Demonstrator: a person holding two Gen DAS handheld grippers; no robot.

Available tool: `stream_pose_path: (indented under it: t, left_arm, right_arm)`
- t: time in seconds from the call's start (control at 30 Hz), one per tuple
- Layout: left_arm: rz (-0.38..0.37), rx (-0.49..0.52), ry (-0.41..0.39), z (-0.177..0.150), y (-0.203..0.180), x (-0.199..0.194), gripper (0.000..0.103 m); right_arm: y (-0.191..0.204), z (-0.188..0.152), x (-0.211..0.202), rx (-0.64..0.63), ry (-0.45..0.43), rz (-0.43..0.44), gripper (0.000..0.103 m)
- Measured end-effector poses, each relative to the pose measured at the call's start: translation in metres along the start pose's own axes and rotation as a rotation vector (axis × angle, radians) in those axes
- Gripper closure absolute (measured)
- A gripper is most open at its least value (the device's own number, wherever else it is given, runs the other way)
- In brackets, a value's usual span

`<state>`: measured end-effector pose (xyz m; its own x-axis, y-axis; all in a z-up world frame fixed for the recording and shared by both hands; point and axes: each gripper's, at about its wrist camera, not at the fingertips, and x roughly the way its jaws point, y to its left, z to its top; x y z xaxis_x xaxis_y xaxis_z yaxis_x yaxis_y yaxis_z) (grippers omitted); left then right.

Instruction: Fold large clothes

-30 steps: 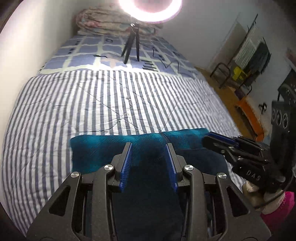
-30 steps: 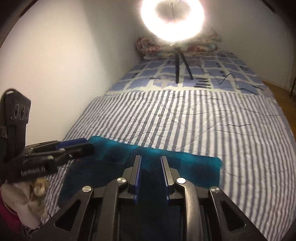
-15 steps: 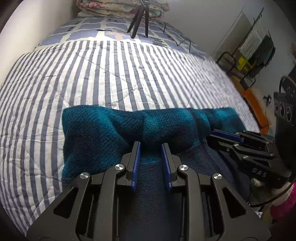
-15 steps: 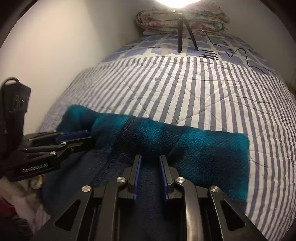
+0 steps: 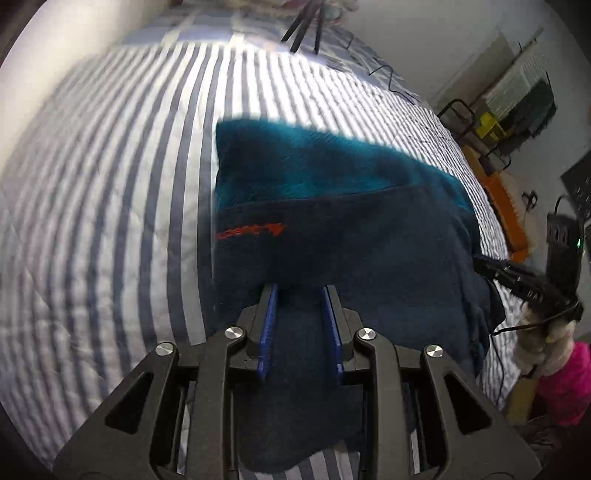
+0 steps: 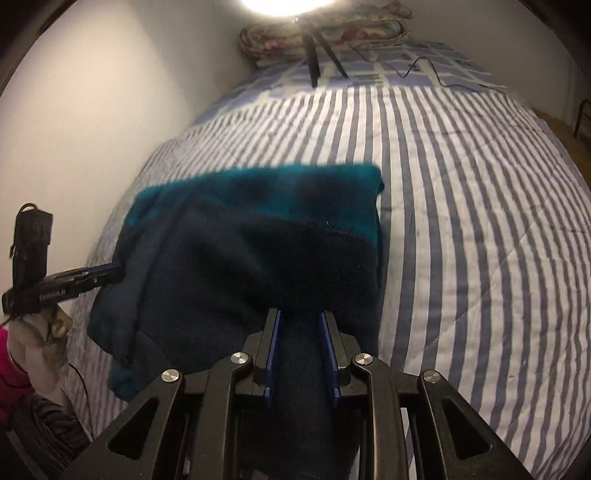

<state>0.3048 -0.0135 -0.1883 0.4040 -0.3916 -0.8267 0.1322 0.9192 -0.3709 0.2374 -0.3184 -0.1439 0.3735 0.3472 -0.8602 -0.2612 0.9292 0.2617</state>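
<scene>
Fleece garment (image 5: 369,236) is pinched by both narrowly parted tongs, left (image 5: 300,295) steady, right (image 6: 299,319) opening; premature release could collapse the fold onto the bed (image 6: 461,192).

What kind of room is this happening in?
Most likely a bedroom. A bed with a striped quilt fills the view, folded floral bedding is stacked at its far end, and a rack of hanging clothes stands by the wall.

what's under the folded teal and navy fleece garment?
The blue-and-white striped quilt shows all round the teal and navy fleece garment. Whatever lies directly beneath it is covered.
</scene>
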Motion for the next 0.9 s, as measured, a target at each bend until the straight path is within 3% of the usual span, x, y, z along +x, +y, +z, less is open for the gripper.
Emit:
stream_pose_path:
  t: [0.1, 0.2, 0.3, 0.37, 0.43, 0.47, 0.6, 0.9]
  left_arm:
    - [0.018, 0.07, -0.012, -0.004, -0.004, 0.004, 0.076]
    - [-0.004, 0.044, -0.005, -0.001, -0.003, -0.005, 0.076]
    - [-0.061, -0.016, -0.031, 0.003, 0.005, -0.026, 0.075]
    - [-0.108, -0.075, -0.062, 0.003, 0.018, -0.041, 0.054]
    - [-0.17, -0.171, -0.061, 0.002, 0.038, -0.047, 0.036]
    - [-0.193, -0.205, -0.054, 0.003, 0.044, -0.047, 0.036]
    - [-0.268, -0.325, 0.0, -0.002, 0.069, -0.039, 0.035]
    - [-0.323, -0.372, 0.104, -0.005, 0.083, 0.002, 0.035]
  right_arm:
    - [0.001, -0.003, -0.002, 0.005, -0.004, -0.006, 0.082]
    - [-0.001, -0.002, -0.019, 0.034, -0.013, 0.017, 0.082]
    - [-0.005, -0.011, -0.049, 0.043, -0.083, 0.05, 0.072]
    - [-0.012, -0.017, -0.065, 0.057, -0.14, 0.05, 0.059]
    - [-0.023, -0.02, -0.074, 0.085, -0.182, 0.068, 0.032]
    - [-0.028, -0.023, -0.076, 0.1, -0.18, 0.072, 0.026]
    - [-0.047, -0.028, -0.067, 0.174, -0.138, 0.089, 0.026]
    - [-0.061, -0.033, -0.029, 0.258, -0.017, 0.203, 0.02]
